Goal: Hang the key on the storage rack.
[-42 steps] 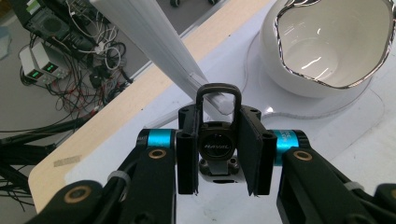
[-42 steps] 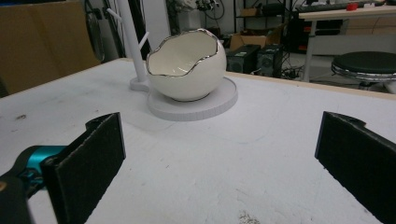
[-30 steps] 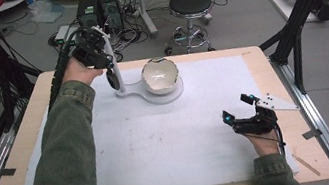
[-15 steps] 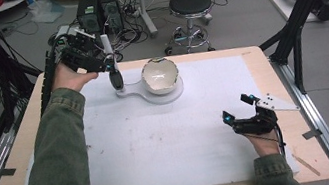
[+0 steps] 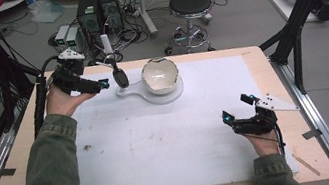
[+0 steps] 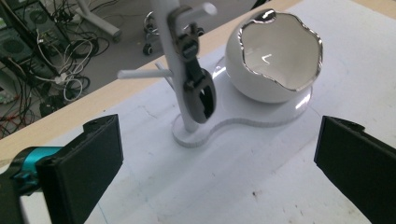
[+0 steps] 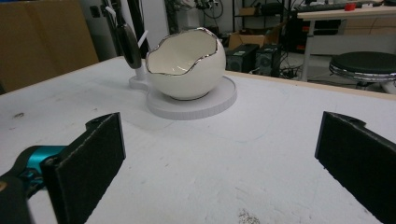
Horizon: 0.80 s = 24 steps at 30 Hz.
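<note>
The left hand-held gripper [image 5: 100, 84] has just spread its jaws wide, nothing between them, just beside the dark clip [image 6: 198, 86] hanging on the white peg stand [image 6: 175, 70]. Next to it sits the eggshell bowl [image 5: 160, 75]. The right hand-held gripper [image 5: 237, 109], also spread, rests well apart on the surface [image 5: 161, 144].

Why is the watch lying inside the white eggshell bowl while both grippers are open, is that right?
Not quite. The watch isn't in the bowl; it hangs on the white stand beside it, as the left gripper view shows. The bowl looks empty there. The rest is right: the left gripper, whose jaws have just been opening, and the right gripper are both open, holding nothing.
</note>
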{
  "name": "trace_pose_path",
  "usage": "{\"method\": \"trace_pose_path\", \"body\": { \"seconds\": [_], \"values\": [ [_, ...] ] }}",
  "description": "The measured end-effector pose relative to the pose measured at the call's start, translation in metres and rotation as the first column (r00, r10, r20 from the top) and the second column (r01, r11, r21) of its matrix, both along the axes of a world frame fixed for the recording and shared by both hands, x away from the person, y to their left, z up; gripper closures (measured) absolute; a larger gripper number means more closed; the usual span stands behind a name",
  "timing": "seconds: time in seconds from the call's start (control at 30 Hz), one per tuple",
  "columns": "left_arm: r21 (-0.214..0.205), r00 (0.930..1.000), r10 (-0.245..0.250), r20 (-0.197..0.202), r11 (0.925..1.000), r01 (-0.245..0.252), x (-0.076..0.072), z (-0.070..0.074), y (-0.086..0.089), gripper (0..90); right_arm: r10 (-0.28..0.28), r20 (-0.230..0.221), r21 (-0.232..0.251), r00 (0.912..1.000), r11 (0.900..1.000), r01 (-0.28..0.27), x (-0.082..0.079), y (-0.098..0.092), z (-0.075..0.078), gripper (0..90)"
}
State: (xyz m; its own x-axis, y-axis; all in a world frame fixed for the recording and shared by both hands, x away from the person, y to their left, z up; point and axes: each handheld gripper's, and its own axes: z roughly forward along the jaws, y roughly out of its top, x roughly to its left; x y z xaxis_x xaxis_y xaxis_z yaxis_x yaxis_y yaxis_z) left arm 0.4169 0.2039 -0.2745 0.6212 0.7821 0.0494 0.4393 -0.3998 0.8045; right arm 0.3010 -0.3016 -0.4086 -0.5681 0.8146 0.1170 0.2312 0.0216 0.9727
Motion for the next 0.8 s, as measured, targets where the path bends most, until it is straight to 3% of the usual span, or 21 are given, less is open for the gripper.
{"method": "trace_pose_path", "body": {
  "seconds": [0.3,0.43,0.8],
  "values": [
    [-0.032,0.9968,-0.028,0.075,0.9990,0.031,-0.042,-0.009,0.002,1.7,-0.002,0.005,-0.001,1.0000,1.0000,0.002,-0.001,-0.001,0.000,0.7],
    [-0.073,0.9933,-0.006,0.115,0.9972,0.015,-0.057,-0.019,0.009,1.7,-0.007,0.007,0.007,1.0000,0.9999,0.007,-0.002,-0.001,0.001,0.7],
    [-0.115,0.9891,0.055,0.136,0.9926,-0.040,-0.073,-0.042,0.032,1.7,-0.009,0.008,0.002,0.9999,1.0000,0.009,-0.002,-0.001,0.001,0.7]
  ]
}}
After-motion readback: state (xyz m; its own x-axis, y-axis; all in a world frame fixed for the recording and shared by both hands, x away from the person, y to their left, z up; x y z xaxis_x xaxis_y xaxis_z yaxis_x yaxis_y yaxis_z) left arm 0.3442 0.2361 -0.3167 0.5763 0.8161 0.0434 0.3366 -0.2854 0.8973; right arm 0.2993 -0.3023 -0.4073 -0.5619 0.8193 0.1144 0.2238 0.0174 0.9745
